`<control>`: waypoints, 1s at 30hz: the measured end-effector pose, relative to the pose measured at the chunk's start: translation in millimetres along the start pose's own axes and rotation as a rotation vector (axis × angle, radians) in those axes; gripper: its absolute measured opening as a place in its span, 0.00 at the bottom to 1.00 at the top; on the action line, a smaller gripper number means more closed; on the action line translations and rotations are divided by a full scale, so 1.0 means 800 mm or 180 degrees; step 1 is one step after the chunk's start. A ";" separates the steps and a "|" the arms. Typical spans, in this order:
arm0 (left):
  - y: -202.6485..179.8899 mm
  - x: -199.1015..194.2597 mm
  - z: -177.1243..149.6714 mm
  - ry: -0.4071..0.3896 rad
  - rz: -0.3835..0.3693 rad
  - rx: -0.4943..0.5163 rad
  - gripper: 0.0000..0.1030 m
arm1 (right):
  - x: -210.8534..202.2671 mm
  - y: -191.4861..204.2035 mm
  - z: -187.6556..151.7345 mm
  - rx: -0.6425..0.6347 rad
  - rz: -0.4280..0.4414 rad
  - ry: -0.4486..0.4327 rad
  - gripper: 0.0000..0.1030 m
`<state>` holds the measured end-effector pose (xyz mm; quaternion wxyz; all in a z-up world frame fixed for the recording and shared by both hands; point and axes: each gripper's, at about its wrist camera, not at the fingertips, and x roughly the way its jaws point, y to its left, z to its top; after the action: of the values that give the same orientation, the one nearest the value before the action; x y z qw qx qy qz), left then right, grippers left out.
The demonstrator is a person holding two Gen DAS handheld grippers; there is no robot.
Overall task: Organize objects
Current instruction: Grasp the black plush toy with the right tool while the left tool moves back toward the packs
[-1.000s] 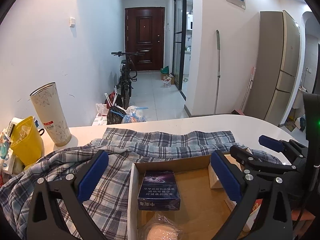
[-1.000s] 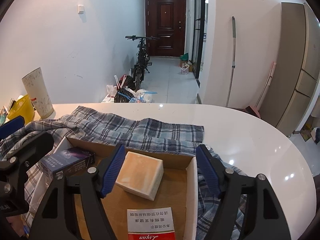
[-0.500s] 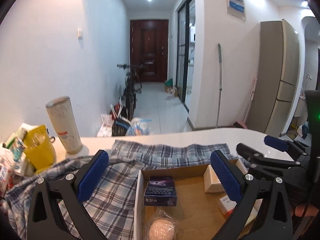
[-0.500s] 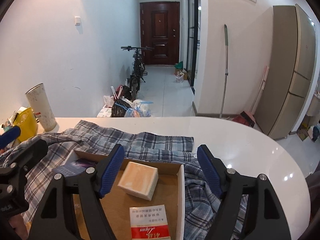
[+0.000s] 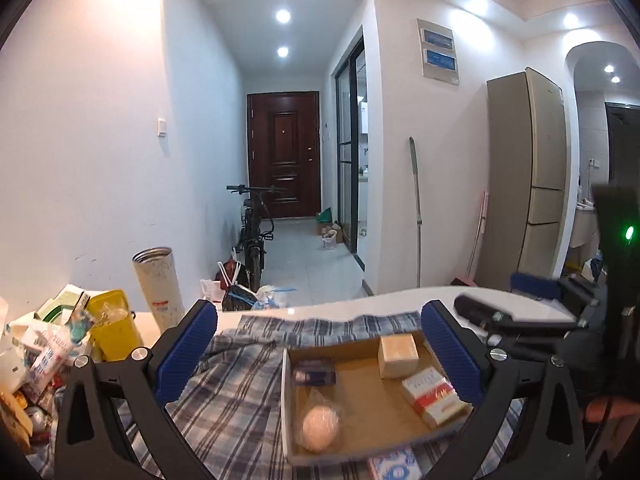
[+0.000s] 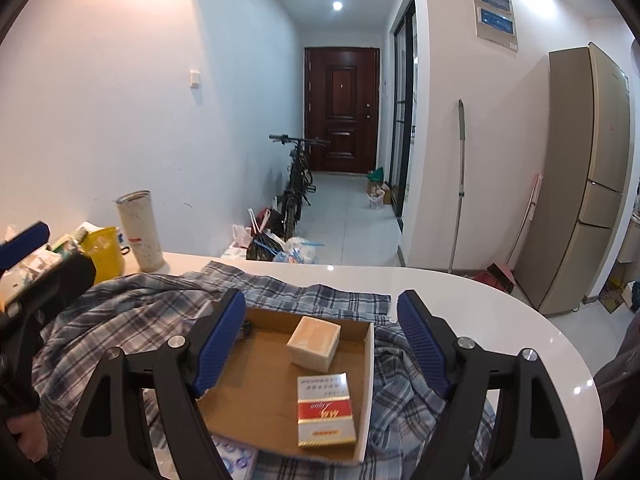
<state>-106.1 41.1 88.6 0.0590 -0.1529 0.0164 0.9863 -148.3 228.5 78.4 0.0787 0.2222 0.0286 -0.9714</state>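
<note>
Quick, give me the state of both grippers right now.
Left gripper: open, holding nothing, above the cardboard tray.
Right gripper: jaws opening, nothing between them, above the same tray.

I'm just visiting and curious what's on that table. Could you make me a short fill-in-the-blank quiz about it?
1. The cardboard box rests on a ____ cloth.
2. The red-and-white pack lies ____ the box.
3. The tall white tumbler stands beside a ____ container.
4. Between the right gripper fingers nothing is held; its jaws are ____.

Missing words: plaid; inside; yellow; opening
</note>
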 end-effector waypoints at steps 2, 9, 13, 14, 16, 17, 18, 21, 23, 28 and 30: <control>0.003 -0.010 -0.006 0.0046 -0.0036 -0.0068 1.00 | -0.017 0.003 -0.006 0.0005 0.0033 -0.0048 0.77; 0.025 -0.045 -0.028 0.0207 -0.0134 -0.0375 1.00 | -0.065 -0.001 -0.043 0.0069 0.0101 -0.0155 0.93; 0.029 -0.056 -0.051 0.0253 -0.0087 -0.0385 1.00 | -0.078 -0.008 -0.067 0.0307 0.0134 -0.0075 0.95; 0.029 -0.056 -0.059 0.0264 -0.0038 -0.0378 1.00 | -0.080 -0.008 -0.073 0.0346 0.0117 -0.0055 0.95; 0.031 -0.055 -0.072 0.0296 0.0011 -0.0395 1.00 | -0.082 -0.006 -0.086 0.0338 0.0051 -0.0033 0.96; 0.033 -0.053 -0.078 0.0327 0.0015 -0.0408 1.00 | -0.079 -0.003 -0.092 0.0261 0.0019 -0.0026 0.96; 0.035 -0.050 -0.084 0.0361 0.0008 -0.0416 1.00 | -0.073 0.001 -0.098 0.0176 -0.0025 0.0017 0.96; 0.039 -0.036 -0.098 0.0506 0.0001 -0.0422 1.00 | -0.056 0.001 -0.114 0.0220 0.0039 0.0251 0.96; 0.041 -0.029 -0.105 0.0601 -0.0046 -0.0448 1.00 | -0.049 -0.004 -0.123 0.0379 0.0202 0.0413 0.96; 0.037 -0.022 -0.113 0.0647 -0.0026 -0.0359 1.00 | -0.040 0.002 -0.137 0.0406 0.0305 0.0569 0.96; 0.034 -0.020 -0.117 0.0678 -0.0026 -0.0328 1.00 | -0.031 0.008 -0.143 0.0364 0.0332 0.0644 0.96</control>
<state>-66.4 7.8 4.2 0.0531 -0.2597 -0.0287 0.9638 -76.2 236.2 -13.9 0.1130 0.3243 -0.0306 -0.9387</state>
